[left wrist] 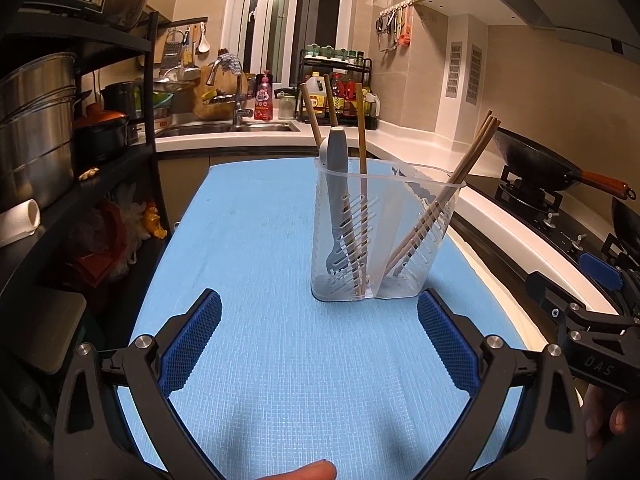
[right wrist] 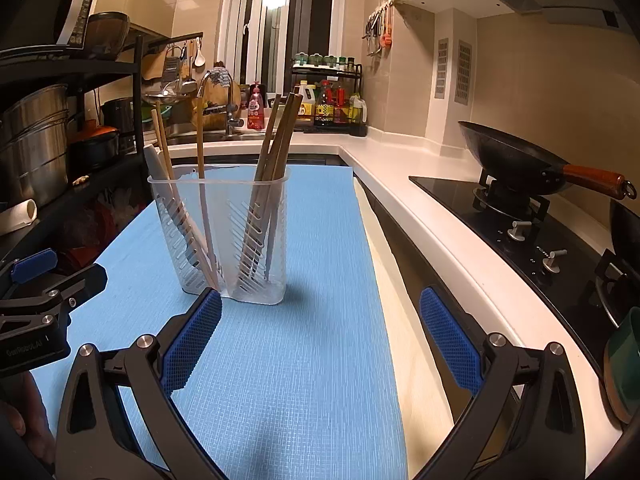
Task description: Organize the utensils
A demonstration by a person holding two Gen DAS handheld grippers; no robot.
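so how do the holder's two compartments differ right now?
The left compartment holds a grey fork, tines down, plus separate chopsticks standing fairly upright. The right compartment holds only a bunch of chopsticks leaning together to the right, no fork. Both are parts of the same clear slotted holder standing on the blue mat, and neither tool touches it.

Both cameras sit low behind their own jaws, looking forward along the blue mat (left wrist: 260,240) on the table toward the sink (left wrist: 224,128) and window. The left wrist view sees the clear utensil holder (left wrist: 380,240) ahead and slightly right; the right wrist view has the same holder (right wrist: 220,236) ahead and left. Both views share the mat, holder, stove wok (right wrist: 516,164) and far counter, and each catches the other gripper at its edge.
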